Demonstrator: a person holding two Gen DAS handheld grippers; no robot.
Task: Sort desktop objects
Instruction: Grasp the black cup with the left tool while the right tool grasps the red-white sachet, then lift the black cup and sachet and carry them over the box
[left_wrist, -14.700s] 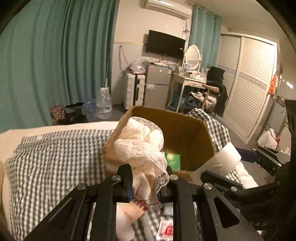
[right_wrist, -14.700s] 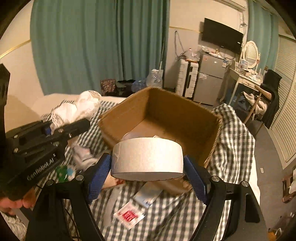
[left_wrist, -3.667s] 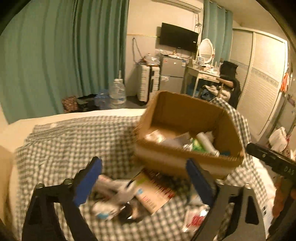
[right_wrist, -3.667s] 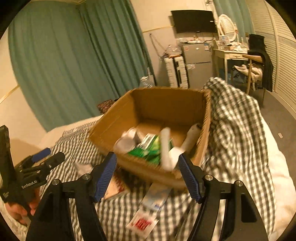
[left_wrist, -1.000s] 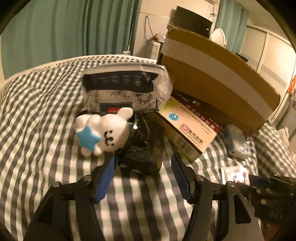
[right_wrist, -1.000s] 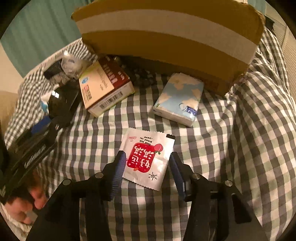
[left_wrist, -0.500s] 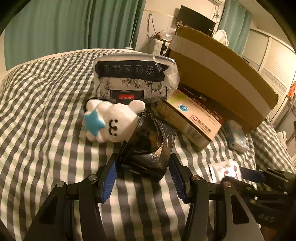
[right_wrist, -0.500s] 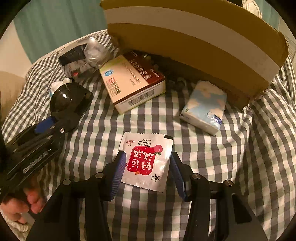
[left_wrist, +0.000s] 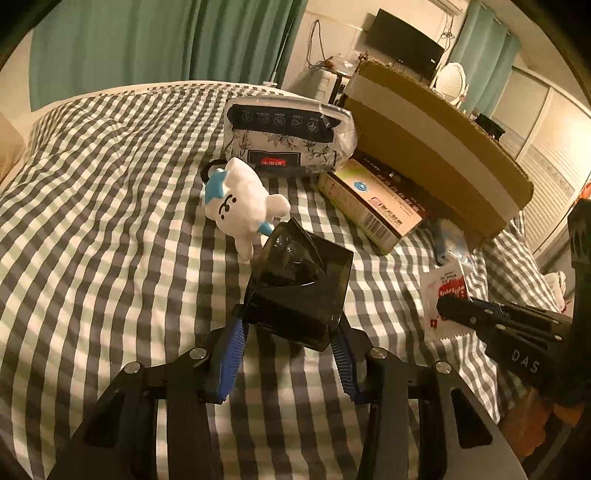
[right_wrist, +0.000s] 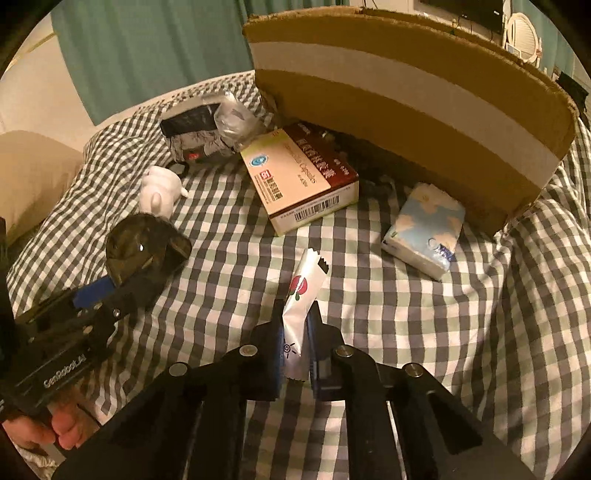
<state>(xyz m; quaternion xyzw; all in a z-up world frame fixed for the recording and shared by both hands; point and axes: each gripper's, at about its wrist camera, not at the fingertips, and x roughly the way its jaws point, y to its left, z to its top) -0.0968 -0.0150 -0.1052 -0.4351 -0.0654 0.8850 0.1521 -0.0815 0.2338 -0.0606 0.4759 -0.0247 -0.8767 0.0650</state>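
Left hand-held gripper (left_wrist: 290, 332): blue pads clamped on a dark translucent plastic case (left_wrist: 299, 284), lifted above the checked bedcover (left_wrist: 110, 221); case also seen from the right wrist view (right_wrist: 144, 247).
Right hand-held gripper (right_wrist: 295, 332): narrow, pinching a white sachet w/ red print (right_wrist: 301, 295) on edge betw. its fingers; sachet stands upright, top end free.
Same sachet, left wrist view (left_wrist: 448, 291): sticks up from the right gripper tip, right of the case.
Cardboard box (right_wrist: 406, 92): far side of the bed, pale tape band across its near wall; inside not visible.
Medicine carton (right_wrist: 299, 177): flat on the cover, just in front of the box, barcode end toward the cameras.
Tissue pack (right_wrist: 424, 229): light blue, near the box's right corner, apart from the carton.
Plush toy (left_wrist: 240, 203): white w/ blue star, lying on the cover, just beyond the held case.
Floral pouch in clear wrap (left_wrist: 288, 140): behind the plush, beside the box's left end.
Background: green curtains (left_wrist: 166, 44).
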